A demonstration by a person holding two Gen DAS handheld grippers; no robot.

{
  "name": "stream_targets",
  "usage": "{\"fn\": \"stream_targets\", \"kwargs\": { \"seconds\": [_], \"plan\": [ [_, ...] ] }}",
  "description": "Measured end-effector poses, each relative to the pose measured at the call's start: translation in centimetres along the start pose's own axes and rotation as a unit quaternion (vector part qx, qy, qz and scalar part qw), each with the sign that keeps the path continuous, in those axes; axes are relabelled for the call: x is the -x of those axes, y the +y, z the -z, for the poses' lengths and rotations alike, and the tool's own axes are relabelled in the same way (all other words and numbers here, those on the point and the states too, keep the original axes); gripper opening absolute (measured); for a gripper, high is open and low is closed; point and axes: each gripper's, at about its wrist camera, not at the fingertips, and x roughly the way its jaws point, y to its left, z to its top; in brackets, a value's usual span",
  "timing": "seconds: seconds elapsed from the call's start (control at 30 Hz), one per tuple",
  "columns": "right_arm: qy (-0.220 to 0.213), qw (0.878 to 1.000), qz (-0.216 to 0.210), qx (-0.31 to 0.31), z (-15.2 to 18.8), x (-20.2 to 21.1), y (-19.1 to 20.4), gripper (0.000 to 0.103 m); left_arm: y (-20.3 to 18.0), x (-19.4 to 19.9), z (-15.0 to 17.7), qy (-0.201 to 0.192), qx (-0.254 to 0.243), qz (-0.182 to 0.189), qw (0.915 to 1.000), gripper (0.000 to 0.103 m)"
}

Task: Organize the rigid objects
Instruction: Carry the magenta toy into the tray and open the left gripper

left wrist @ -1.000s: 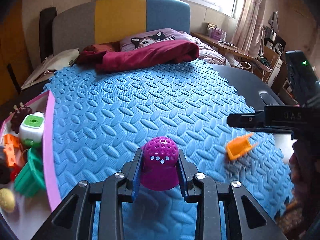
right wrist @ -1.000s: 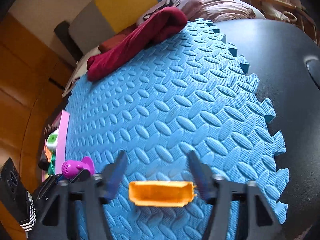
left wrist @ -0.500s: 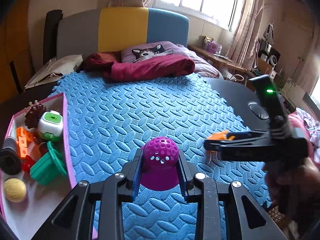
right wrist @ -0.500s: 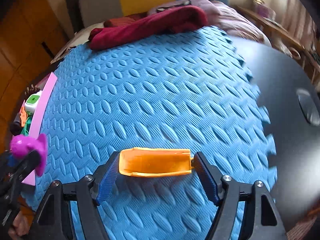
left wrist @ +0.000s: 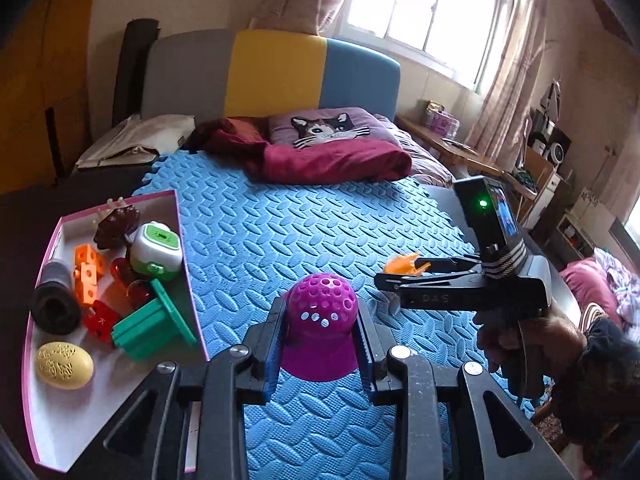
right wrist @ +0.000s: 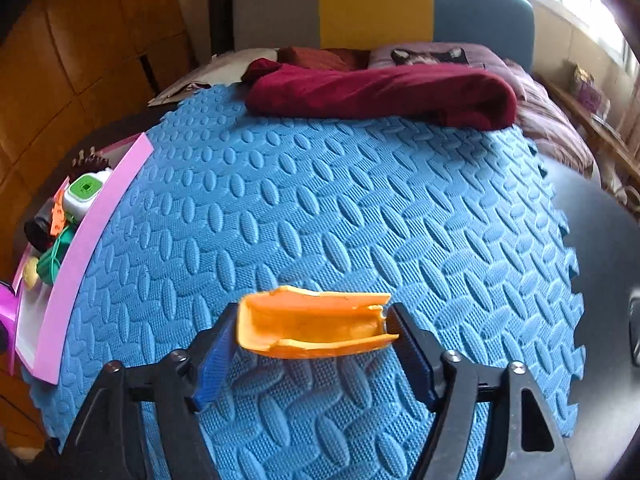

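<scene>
Transport is the step: your left gripper pinches the purple perforated toy, your right gripper, jaws opening, spans the orange scoop end to end above the blue mat, so next carry both toward the pink tray at nine o'clock.

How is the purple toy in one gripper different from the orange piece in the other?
The purple toy is a rounded dome dotted with holes above a flared base; the orange piece is a long open trough without holes. The purple toy stands upright in the left gripper; the orange piece lies crosswise in the right gripper, whose jaws are opening. Both look like hard plastic.
</scene>
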Motion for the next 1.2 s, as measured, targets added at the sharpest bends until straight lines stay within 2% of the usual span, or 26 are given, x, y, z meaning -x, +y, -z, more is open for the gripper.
{"fn": "stream_targets", "kwargs": {
  "seconds": [0.17,0.4,0.53,0.77,1.2],
  "plan": [
    [-0.001,1.0,-0.01,-0.012,0.0,0.1,0.0,0.08,0.3,0.0,0.2,0.002,0.007,0.0,1.0,0.032],
    [-0.003,1.0,-0.011,-0.026,0.0,-0.1,-0.2,0.08,0.2,0.0,0.4,0.004,0.007,0.004,1.0,0.032],
    [-0.005,1.0,0.017,-0.004,0.1,-0.3,0.4,0.078,0.1,-0.1,0.5,0.006,0.007,0.007,0.9999,0.032],
    [-0.004,1.0,0.027,-0.003,0.1,-0.4,0.7,0.078,0.1,0.0,0.4,0.003,0.009,0.005,0.9999,0.032],
    [-0.03,0.998,0.055,-0.008,0.5,-0.3,1.3,0.077,0.7,1.4,0.1,-0.02,0.003,-0.035,0.9992,0.032]
  ]
}}
